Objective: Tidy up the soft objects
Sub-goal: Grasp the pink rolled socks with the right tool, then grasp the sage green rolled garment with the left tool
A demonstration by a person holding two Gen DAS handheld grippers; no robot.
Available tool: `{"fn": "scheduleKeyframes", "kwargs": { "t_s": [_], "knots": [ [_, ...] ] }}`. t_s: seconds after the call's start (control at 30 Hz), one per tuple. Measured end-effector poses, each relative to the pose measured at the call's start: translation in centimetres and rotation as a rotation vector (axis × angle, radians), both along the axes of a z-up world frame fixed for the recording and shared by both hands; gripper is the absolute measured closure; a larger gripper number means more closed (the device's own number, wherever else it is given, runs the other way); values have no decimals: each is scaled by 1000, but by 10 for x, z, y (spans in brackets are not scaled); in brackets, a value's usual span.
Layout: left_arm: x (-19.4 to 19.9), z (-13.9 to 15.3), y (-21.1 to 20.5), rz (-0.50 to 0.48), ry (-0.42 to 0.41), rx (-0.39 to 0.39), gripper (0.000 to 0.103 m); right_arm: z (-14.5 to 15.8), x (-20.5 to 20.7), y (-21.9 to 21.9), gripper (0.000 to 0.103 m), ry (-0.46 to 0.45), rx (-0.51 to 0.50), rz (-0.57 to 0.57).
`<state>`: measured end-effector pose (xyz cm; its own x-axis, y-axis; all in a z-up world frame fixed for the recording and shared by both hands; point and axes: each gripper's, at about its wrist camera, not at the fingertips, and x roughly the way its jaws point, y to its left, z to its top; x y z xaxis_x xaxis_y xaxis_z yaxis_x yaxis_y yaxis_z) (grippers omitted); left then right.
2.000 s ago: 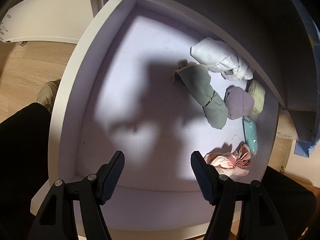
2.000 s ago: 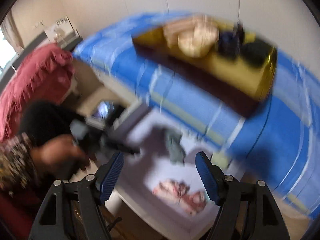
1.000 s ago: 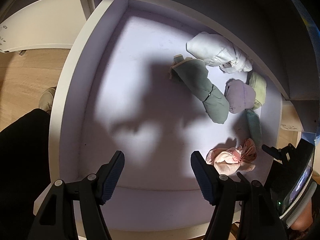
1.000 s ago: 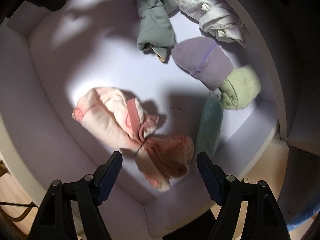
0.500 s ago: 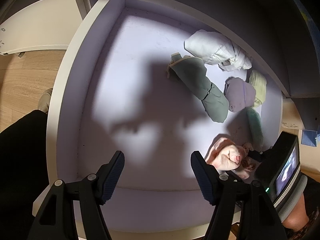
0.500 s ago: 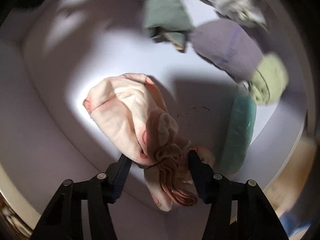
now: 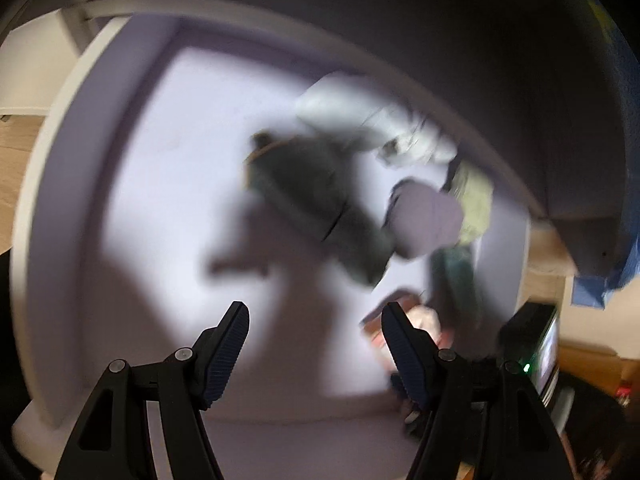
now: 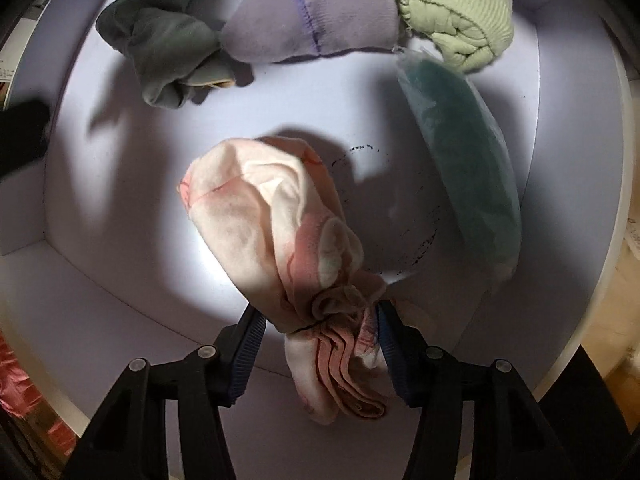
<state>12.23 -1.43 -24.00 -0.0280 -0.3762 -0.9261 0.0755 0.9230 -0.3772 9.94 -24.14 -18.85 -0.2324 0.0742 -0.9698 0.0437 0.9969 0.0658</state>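
A pink and cream sock bundle (image 8: pixel 272 216) lies in the pale lilac drawer (image 8: pixel 100 280). My right gripper (image 8: pixel 320 320) points steeply down and both pads press on the bundle's gathered end, though the jaws are opening slightly. The rest of the bundle trails away from the fingers over the drawer floor. In the blurred left wrist view my left gripper (image 7: pixel 315 320) hangs open over the drawer floor with nothing between its fingers. The pink bundle (image 7: pixel 424 316) sits just right of its right finger.
At the far side of the drawer lie a grey-green cloth (image 8: pixel 168 52), a lilac sock (image 8: pixel 320 20), a light green knit sock (image 8: pixel 460 12) and a teal item in clear wrap (image 8: pixel 460 152). A white cloth (image 7: pixel 360 116) lies further back. The wooden floor (image 7: pixel 24 152) shows outside the drawer's walls.
My right gripper came down into the drawer, rolled, and closed around the pink bundle's gathered end. The left wrist view has shifted and blurred, with its jaws unchanged.
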Motion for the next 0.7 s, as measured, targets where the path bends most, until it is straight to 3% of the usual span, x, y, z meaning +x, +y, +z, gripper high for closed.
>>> {"fn": "scheduleKeyframes", "kwargs": {
  "t_s": [0.23, 0.4, 0.57, 0.63, 0.7],
  "knots": [
    [41, -22, -25, 87, 48, 43, 33, -4, -11, -9, 44, 7, 37, -42],
    [48, -37, -39, -37, 44, 185, 33, -2, -9, -13, 44, 14, 53, -62],
    [37, -35, -15, -127, 42, 317, 33, -5, -7, -15, 44, 15, 45, -58],
    [34, -30, -2, -115, 28, 345, 33, -8, -6, -14, 44, 15, 42, -56],
    [31, -24, 12, -70, 11, 300, 33, -6, -5, -11, 44, 14, 39, -55]
  ]
}}
